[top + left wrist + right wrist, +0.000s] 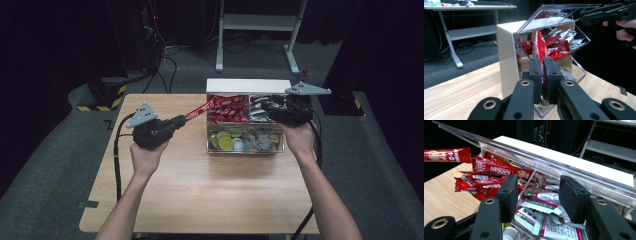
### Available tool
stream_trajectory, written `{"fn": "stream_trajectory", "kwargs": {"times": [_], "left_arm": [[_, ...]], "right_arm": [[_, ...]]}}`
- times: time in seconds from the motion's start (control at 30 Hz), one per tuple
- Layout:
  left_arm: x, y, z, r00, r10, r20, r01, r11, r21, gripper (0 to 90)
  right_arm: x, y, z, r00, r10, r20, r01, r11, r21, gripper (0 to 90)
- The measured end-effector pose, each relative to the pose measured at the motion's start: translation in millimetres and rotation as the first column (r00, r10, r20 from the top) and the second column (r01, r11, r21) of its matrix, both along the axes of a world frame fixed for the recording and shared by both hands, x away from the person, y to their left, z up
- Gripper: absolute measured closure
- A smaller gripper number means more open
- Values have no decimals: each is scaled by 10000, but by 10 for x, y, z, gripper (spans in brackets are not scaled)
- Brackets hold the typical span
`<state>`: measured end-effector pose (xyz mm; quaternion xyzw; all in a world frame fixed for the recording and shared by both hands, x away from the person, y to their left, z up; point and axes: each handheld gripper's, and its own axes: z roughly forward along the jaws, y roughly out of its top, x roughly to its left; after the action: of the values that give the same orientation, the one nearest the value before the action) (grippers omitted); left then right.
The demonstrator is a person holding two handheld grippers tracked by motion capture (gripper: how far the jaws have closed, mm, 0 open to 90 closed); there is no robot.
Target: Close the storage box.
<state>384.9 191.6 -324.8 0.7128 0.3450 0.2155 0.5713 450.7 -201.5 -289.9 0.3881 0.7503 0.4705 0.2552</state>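
Note:
A clear box [245, 149] with a white back wall stands at the table's far middle, its clear lid [554, 166] tilted up. My left gripper [183, 120] is shut on a red Nescafe sachet [200, 107] that points toward the box's back left compartment, full of red sachets [227, 109]. Seen along the left gripper [542, 66], the held sachet [539, 46] rises between the jaws. My right gripper [270, 109] is open over the back right compartment. In its own view the right gripper [540, 188] hangs under the lid, above white and green sachets [541, 205].
The box's front compartments hold round gold and white items [226, 141]. The wooden table [200, 190] has room in front and to the left. A white desk frame [260, 22] and floor cables lie beyond.

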Motion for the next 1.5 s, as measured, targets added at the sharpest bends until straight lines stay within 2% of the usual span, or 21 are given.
{"fn": "stream_trajectory", "kwargs": {"times": [0.73,1.1,1.5], "left_arm": [[-99,341,-74,9970,752,-156,-757,9965,-342,861],[-152,534,-185,9904,1341,-336,-1355,9898,-436,861],[-178,637,-324,9824,1795,-516,-1815,9827,-380,861]], "right_arm": [[-10,-6,11,10000,76,33,-76,10000,-15,499],[-18,-22,11,10000,89,28,-90,10000,11,498],[-28,-29,3,9999,100,11,-100,9999,22,497]]}}
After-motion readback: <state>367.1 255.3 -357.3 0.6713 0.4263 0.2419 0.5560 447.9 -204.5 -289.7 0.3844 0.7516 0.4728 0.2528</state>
